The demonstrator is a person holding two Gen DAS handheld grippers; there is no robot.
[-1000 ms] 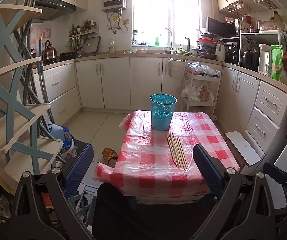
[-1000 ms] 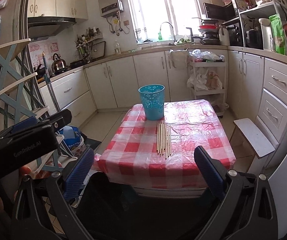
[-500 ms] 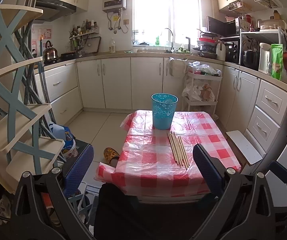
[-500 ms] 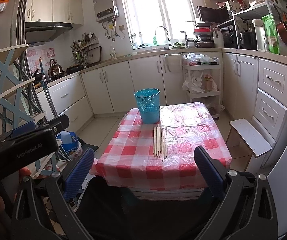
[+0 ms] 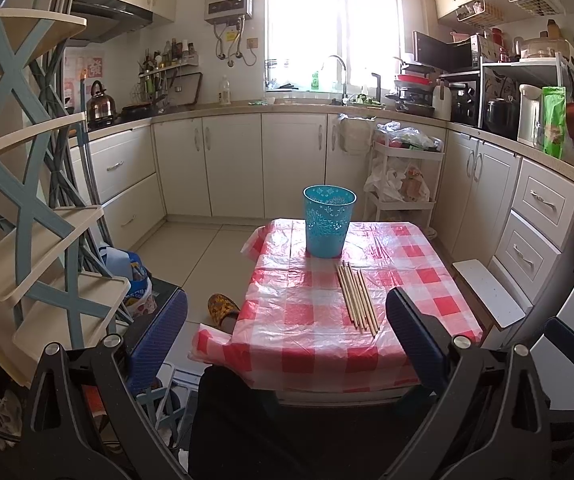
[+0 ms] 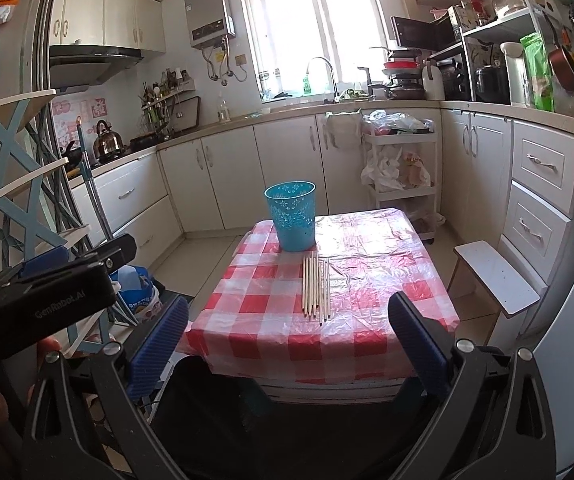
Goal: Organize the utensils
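Note:
Several wooden chopsticks lie side by side on a small table with a red and white checked cloth. A blue perforated cup stands upright just beyond their far ends. My left gripper is open and empty, held back from the table's near edge. My right gripper is likewise open and empty, well short of the chopsticks. The left gripper's black body shows at the left of the right wrist view.
A blue and cream shelf rack stands close on the left. A white stool sits right of the table, by the drawers. Cabinets and a white trolley line the far wall. A slipper and bags lie on the floor.
Both views have drifted slightly; the table sits a little farther off in the right wrist view. Both grippers stay open and the chopsticks and cup have not moved.

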